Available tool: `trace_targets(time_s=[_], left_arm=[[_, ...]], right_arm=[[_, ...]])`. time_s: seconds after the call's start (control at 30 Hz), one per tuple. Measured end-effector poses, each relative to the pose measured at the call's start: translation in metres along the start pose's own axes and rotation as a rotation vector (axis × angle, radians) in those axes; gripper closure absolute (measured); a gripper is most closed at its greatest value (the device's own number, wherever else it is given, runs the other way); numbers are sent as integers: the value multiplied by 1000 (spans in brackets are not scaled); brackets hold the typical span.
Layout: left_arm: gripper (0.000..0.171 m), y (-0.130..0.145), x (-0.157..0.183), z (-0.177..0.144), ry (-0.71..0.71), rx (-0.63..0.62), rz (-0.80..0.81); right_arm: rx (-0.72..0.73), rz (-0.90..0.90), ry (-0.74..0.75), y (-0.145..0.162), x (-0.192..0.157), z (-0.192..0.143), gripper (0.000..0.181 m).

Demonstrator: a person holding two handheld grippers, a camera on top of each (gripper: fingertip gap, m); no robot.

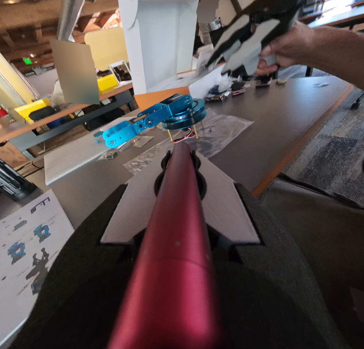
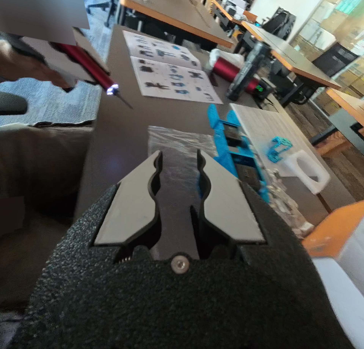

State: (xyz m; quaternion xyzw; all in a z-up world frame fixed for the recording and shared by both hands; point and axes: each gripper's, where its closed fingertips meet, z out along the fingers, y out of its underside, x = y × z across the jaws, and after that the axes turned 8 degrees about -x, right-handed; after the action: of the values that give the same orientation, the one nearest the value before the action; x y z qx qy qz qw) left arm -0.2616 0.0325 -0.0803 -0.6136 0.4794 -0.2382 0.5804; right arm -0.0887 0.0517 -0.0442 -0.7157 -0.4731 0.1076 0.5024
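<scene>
we see the left gripper (image 1: 182,154), jaws closed on a red driver (image 1: 173,241) that points at 12 o'clock toward the blue arm (image 1: 157,115) on the desk (image 1: 275,113). the right gripper (image 2: 179,158) hangs above a plastic bag (image 2: 177,140), jaws parted and empty, the blue arm just beside it at 2 o'clock. a manual (image 2: 169,73) lies beyond.

- The red tool (image 1: 173,241) clamped in the left gripper (image 1: 180,152) hides its own tip and is cut off at the bottom edge.
- Near it, the instruction sheet (image 1: 29,247) is blurred and cut off at left.
- Beyond its tip, the blue metal arm (image 1: 149,121) is motion-blurred.
</scene>
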Motion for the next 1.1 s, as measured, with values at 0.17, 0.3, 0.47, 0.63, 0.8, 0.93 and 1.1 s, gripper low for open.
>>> trace_targets(time_s=[0.17,0.3,0.47,0.63,0.8,0.93,1.1], left_arm=[[150,14,-47,52,-47,-126,50],[151,41,-66,93,14,-271,21],[149,58,-77,113,118,-322,-81],[150,58,-82,114,196,-310,-189],[150,62,-82,117,197,-334,-191],[150,65,-83,118,182,-350,-178],[150,67,-78,119,203,-372,-160]], right_arm=[[125,133,0,30,97,4,145],[229,254,-24,55,108,11,143],[307,389,-50,74,105,7,145],[295,391,-79,74,102,8,146],[297,406,-107,73,99,10,147],[291,407,-109,73,99,10,147],[291,402,-103,73,99,10,148]])
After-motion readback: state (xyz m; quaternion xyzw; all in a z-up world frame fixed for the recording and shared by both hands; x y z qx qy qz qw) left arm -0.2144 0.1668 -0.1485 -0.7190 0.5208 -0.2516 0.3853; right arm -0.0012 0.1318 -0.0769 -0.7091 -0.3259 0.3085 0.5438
